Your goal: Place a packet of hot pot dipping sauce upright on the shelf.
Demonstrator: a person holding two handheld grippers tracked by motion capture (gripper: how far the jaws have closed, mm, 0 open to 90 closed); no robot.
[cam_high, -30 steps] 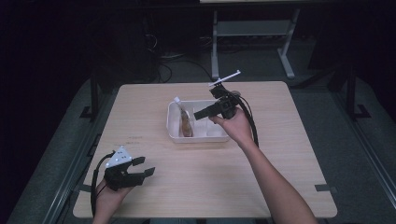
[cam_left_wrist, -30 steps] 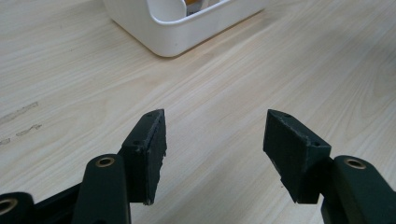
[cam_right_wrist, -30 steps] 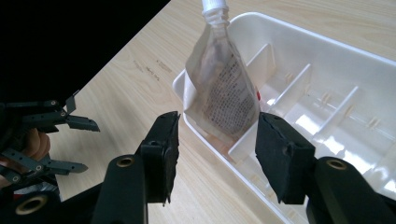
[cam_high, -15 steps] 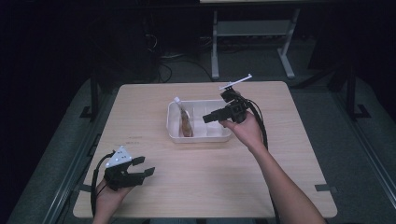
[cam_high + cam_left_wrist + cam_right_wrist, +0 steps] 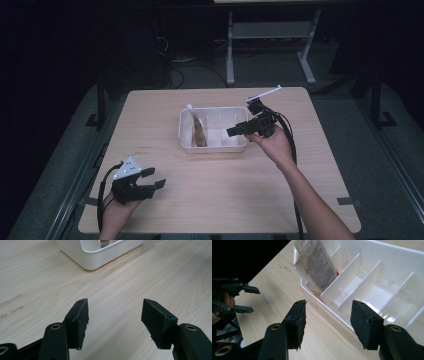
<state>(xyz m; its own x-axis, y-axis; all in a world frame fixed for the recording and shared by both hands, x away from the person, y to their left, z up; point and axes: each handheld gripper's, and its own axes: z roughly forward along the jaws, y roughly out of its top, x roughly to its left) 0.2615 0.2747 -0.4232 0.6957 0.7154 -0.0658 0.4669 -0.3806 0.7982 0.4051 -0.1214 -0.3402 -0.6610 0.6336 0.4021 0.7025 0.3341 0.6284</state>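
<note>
Table [image 5: 225, 195]: light wood top, sitting in a dark room; bare wood is showing between the two grippers.
Bin [image 5: 220, 131]: white plastic, split by thin walls into narrow compartments, sitting near the middle of the table toward its far side. One rounded corner [image 5: 96, 255] is showing at the top of the left gripper view.
Pouch [image 5: 198, 131]: printed packet, brownish lower part, leaning tilted in the leftmost compartment as the high view gives it; its top is sticking up past the rim. Printed side [image 5: 318, 263] is facing the right gripper view. The other compartments are looking bare.
Right gripper [image 5: 235, 132]: being held at the bin's right end, jaws pointing left over the rim. Jaws are standing apart [image 5: 327, 320], nothing between them; below them are the bin's near wall and the table.
Left gripper [image 5: 155, 180]: resting in the left hand [image 5: 117, 210] at the near left corner, well apart from the bin. Jaws are spread wide [image 5: 115, 317], gripping nothing, only bare wood between them.
Cable [image 5: 292, 150]: trailing from the right gripper along the forearm.
</note>
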